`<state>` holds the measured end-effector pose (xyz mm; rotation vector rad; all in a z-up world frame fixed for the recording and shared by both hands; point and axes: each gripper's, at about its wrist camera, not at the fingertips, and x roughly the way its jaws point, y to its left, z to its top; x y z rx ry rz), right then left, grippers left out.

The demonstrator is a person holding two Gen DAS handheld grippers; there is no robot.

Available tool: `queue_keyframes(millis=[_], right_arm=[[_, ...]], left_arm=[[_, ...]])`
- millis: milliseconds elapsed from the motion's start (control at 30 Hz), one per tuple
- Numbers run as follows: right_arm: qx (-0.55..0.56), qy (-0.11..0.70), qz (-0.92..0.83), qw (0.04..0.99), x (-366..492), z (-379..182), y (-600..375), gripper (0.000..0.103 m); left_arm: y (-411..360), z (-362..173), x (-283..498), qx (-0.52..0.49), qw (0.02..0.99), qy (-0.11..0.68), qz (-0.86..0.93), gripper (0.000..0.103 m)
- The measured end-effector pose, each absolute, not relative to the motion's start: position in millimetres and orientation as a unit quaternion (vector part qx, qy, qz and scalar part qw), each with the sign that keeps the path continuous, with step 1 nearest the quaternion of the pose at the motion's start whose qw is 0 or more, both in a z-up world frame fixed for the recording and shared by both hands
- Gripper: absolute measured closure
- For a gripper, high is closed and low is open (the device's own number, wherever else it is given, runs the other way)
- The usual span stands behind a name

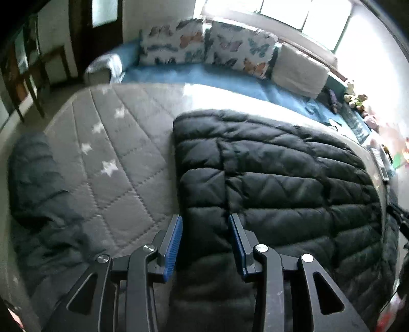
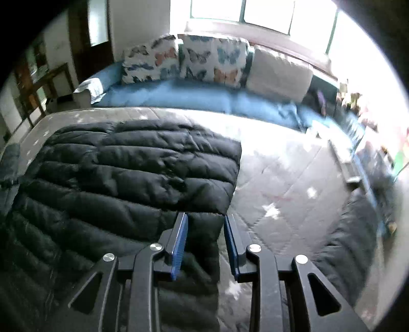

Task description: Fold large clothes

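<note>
Blue-padded fingers (image 1: 176,240) of the left gripper (image 1: 205,242) stand apart, nothing between them, poised above the near left edge of the black puffer jacket (image 1: 276,178). That jacket lies flat on a grey quilted bed cover (image 1: 122,163) printed with white stars. Right gripper (image 2: 205,242) likewise gapes, holding nothing, over the jacket's near right edge (image 2: 204,229). Both grippers point forward over the bed. Beyond stands a blue sofa (image 2: 179,94) with butterfly cushions (image 2: 209,60) beneath bright windows (image 2: 265,12).
</note>
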<state>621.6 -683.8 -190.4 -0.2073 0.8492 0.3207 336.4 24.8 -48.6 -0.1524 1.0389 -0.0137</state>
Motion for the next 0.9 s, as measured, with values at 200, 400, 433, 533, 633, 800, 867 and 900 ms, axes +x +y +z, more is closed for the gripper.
queue_keyframes(millis=[200, 400, 433, 533, 633, 800, 867, 900], right_arm=[[-0.111, 0.371, 0.180, 0.904, 546.9, -149.5, -679.0, 0.067], [-0.140, 0.351, 0.254, 0.890, 465.7, -148.4, -655.9, 0.054], [-0.155, 0.348, 0.272, 0.884, 445.7, -154.5, -648.7, 0.054], [-0.174, 0.349, 0.290, 0.874, 415.7, -171.0, -637.1, 0.054], [-0.195, 0.368, 0.310, 0.855, 393.4, -199.6, -627.2, 0.054], [-0.166, 0.409, 0.333, 0.833, 389.1, -232.0, -629.4, 0.054], [-0.173, 0.420, 0.335, 0.826, 376.6, -248.6, -628.9, 0.054], [-0.186, 0.426, 0.334, 0.820, 371.9, -261.7, -627.8, 0.054]], left_arm=[[23.7, 23.9, 264.4, -0.076, 0.898, 0.430, -0.050, 0.046], [17.8, 78.0, 177.6, -0.034, 0.923, 0.380, -0.053, 0.012], [16.6, 83.2, 162.0, -0.032, 0.924, 0.376, -0.056, 0.005], [11.6, 87.7, 119.9, -0.042, 0.922, 0.376, -0.078, 0.000], [-0.2, 73.8, 86.9, -0.036, 0.911, 0.391, -0.125, 0.000], [-39.0, 30.2, 47.7, 0.021, 0.888, 0.426, -0.173, 0.010], [-49.0, 8.8, 36.3, 0.021, 0.874, 0.445, -0.193, 0.014], [-52.1, -3.4, 31.3, 0.016, 0.866, 0.458, -0.197, 0.014]])
